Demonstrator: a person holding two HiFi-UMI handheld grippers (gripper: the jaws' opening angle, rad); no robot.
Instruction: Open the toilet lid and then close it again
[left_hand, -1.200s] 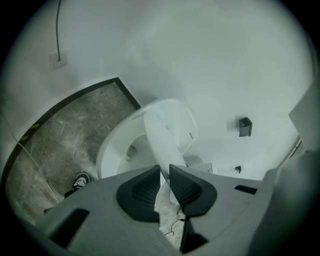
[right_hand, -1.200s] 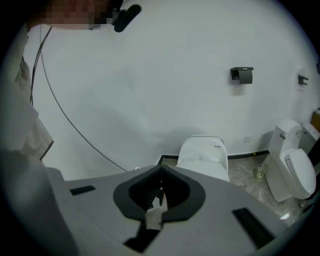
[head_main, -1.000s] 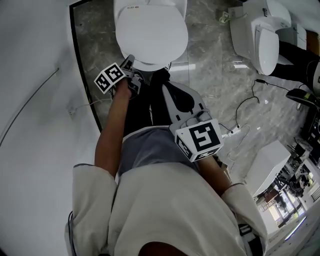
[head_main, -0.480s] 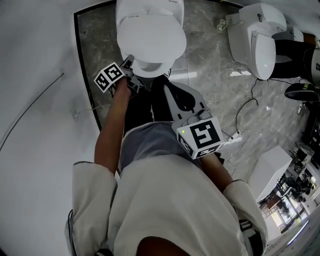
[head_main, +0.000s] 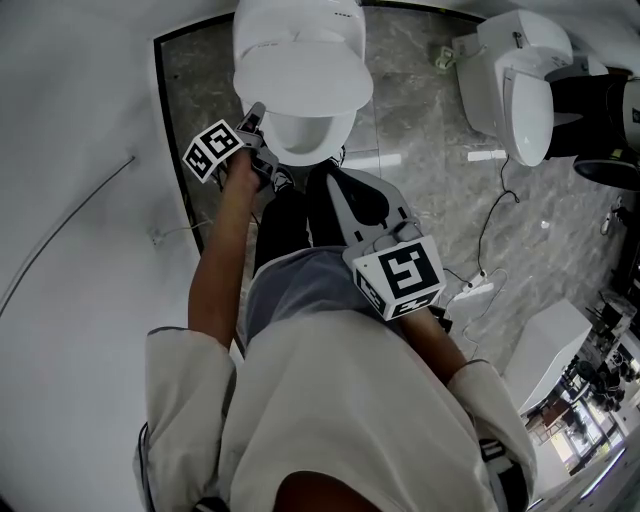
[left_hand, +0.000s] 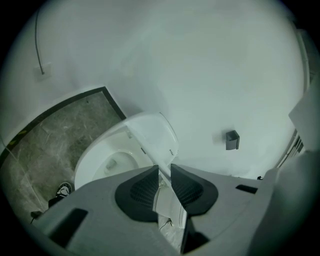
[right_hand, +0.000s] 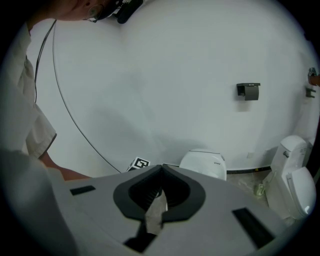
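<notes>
Toilets (head_main: 300, 152) (head_main: 510, 90) two, left hand-held gripper (left_hand: 165, 168), just widened, clamping lid (left_hand: 153, 132), right hand-held gripper (right_hand: 161, 167) closed

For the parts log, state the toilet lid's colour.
The toilet lid is plain white; head view shows it best.

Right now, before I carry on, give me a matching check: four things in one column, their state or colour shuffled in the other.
Things:
1 toilet lid
2 right gripper
3 neighbouring toilet
4 wall-mounted holder

States:
A dark grey
B partly raised
C shut, empty
D fully closed

Pairs: 1-B; 2-C; 3-D; 4-A
</notes>
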